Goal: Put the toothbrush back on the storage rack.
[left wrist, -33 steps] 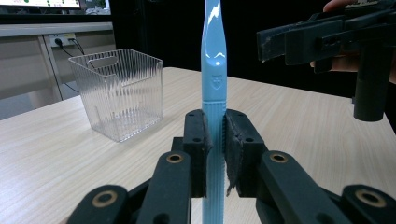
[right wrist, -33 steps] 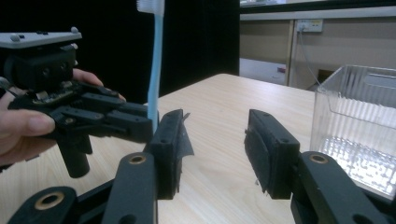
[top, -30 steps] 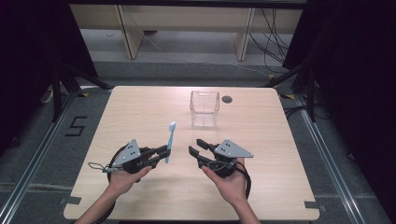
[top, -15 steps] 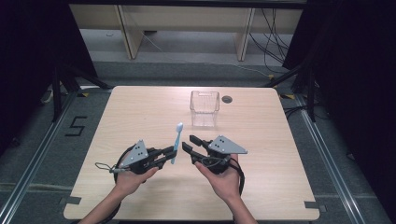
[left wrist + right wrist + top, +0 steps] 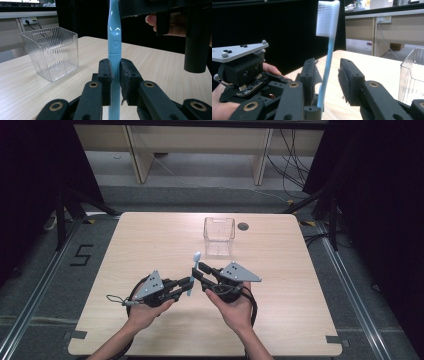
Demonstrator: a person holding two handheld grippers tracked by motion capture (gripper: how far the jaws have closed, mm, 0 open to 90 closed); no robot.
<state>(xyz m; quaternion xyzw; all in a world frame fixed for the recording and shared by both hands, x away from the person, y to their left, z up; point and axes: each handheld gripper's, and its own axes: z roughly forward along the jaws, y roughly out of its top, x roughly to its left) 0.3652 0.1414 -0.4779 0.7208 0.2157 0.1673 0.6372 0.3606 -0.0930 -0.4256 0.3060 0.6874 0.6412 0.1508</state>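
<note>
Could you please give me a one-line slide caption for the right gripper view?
Open right gripper around an upright blue toothbrush held by the left gripper.

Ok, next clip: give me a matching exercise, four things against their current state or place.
Things:
1. left gripper
2. right gripper
3. toothbrush
4. clear plastic bin

States:
A. empty, far side of the table
B. upright, bristles on top
C. open, fingers either side of the handle
D. shut on the handle

Pairs: 1-D, 2-C, 3-B, 4-A
</note>
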